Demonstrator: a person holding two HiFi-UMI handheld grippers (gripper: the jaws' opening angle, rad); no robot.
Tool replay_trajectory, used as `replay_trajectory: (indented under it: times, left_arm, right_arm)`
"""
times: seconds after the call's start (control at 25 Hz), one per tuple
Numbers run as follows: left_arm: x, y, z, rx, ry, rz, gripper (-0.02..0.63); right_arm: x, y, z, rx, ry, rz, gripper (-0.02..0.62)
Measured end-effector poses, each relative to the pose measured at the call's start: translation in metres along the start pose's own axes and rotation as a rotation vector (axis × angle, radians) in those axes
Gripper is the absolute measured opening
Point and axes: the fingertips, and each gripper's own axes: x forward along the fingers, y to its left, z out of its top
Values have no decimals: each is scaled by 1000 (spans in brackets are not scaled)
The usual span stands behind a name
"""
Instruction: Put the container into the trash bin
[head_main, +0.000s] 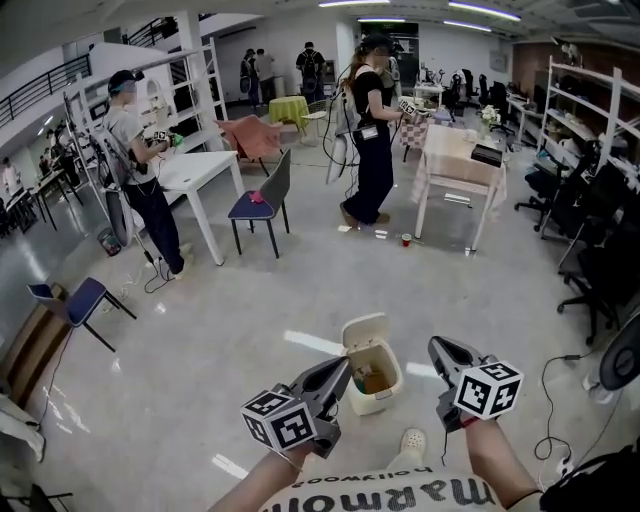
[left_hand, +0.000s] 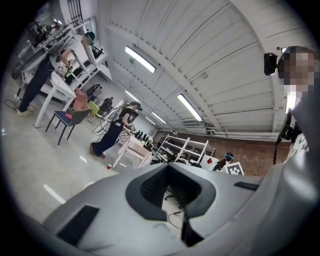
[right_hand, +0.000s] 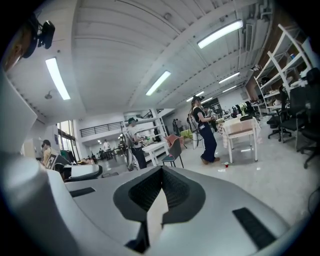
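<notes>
Head view: bin (head_main: 372, 402), lid (head_main: 365, 330) up, stands on the floor between left gripper (head_main: 345, 369) and right gripper (head_main: 437, 346). A brown item (head_main: 376, 381) lies inside the bin; I cannot tell if it is the container. Gripper views: both jaw pairs are pressed together with nothing between them.

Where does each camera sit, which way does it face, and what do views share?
Head view: on the person's head, facing steeply down at the floor and open trash bin; shows both forearms, left gripper, right gripper.
Left gripper view: on the left gripper, tilted up across the hall; shows its shut, empty jaws and the holder's shirt.
Right gripper view: on the right gripper, looking roughly level across the hall; shows its shut, empty jaws.
Shared: all three show the standing person in dark clothes beside the white table.
</notes>
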Motion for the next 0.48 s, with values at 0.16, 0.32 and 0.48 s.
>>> replay_trajectory:
  times: [0.16,0.32,0.48]
  left_arm:
    - [-4,3,1,6,8,-2,-6]
    - [3,2,4,7,5,-7,-6]
    - [11,1,1,7,10,-12,-6]
  right_arm:
    - [4,8,-1,-21,7,0,2]
    - [3,2,4,-26,7,-8,2]
    - [1,-6,3,-23,12,-19,2]
